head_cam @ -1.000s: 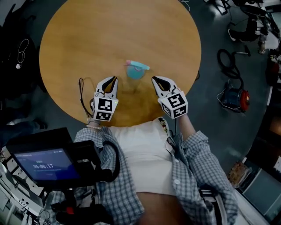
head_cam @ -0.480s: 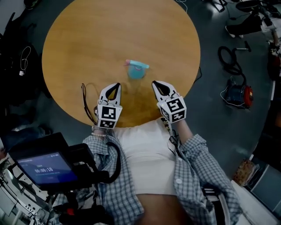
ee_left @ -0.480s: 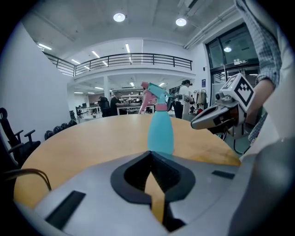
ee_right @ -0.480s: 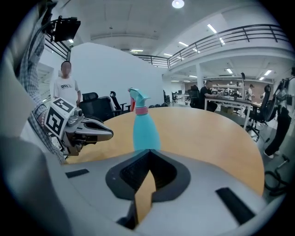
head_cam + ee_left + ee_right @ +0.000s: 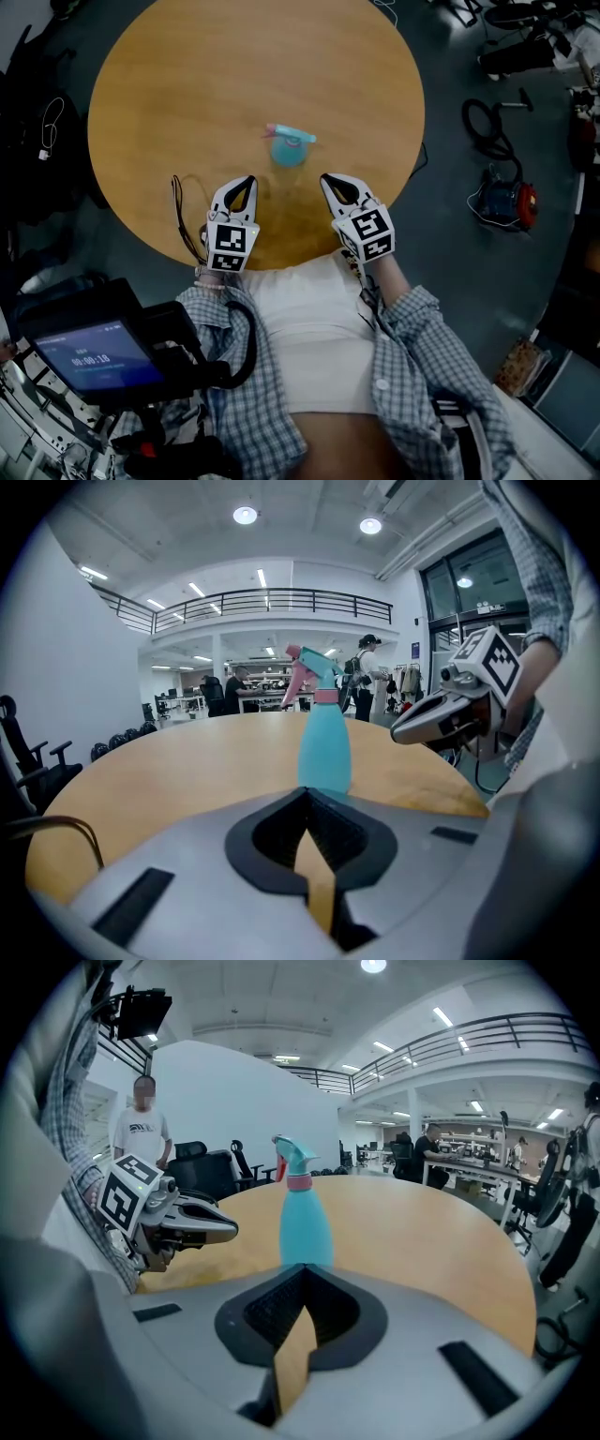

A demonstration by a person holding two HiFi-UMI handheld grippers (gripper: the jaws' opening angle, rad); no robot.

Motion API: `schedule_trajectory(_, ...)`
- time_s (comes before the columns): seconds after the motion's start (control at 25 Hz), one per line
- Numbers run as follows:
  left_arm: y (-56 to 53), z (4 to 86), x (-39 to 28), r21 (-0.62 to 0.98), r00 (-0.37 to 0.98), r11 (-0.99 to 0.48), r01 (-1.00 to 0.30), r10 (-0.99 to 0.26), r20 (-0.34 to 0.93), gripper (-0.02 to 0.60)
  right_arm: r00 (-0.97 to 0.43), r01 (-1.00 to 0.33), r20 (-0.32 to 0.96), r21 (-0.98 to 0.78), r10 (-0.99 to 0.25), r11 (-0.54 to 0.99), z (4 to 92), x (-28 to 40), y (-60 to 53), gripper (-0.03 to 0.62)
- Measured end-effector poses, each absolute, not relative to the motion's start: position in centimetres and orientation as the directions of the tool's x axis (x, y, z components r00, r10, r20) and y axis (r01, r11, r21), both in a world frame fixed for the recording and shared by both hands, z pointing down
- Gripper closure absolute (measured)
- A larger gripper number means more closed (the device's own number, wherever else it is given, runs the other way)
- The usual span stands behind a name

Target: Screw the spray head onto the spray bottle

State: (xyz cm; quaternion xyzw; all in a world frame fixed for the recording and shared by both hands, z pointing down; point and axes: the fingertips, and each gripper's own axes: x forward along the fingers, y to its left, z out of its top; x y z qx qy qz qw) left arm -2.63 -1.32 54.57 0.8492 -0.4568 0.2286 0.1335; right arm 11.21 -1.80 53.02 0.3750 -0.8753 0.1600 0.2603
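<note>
Holds the left tongs (image 5: 246, 180) pressed together with nothing between them, low over the near edge of the round wooden worktop (image 5: 169, 84), and holds the right tongs (image 5: 328, 178) just the same, closed and empty, off to the other side. Faces a teal spray bottle (image 5: 289, 152) standing upright on the worktop, a little beyond the two sets of tips and between them, touching neither. Shows a pink and teal spray head (image 5: 292, 138) sitting on the bottle's neck, with a black cord (image 5: 178, 220) lying looped beside the left tongs.
</note>
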Motion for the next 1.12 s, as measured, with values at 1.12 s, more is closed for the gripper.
schedule_trajectory(1.12,-1.18,54.76,-2.51,0.019,0.481,-0.551,-0.834,-0.710,0.514,0.575,-0.592,-0.726,0.587,-0.092,-0.552,0.682,53.21,10.96,-1.66,0.600)
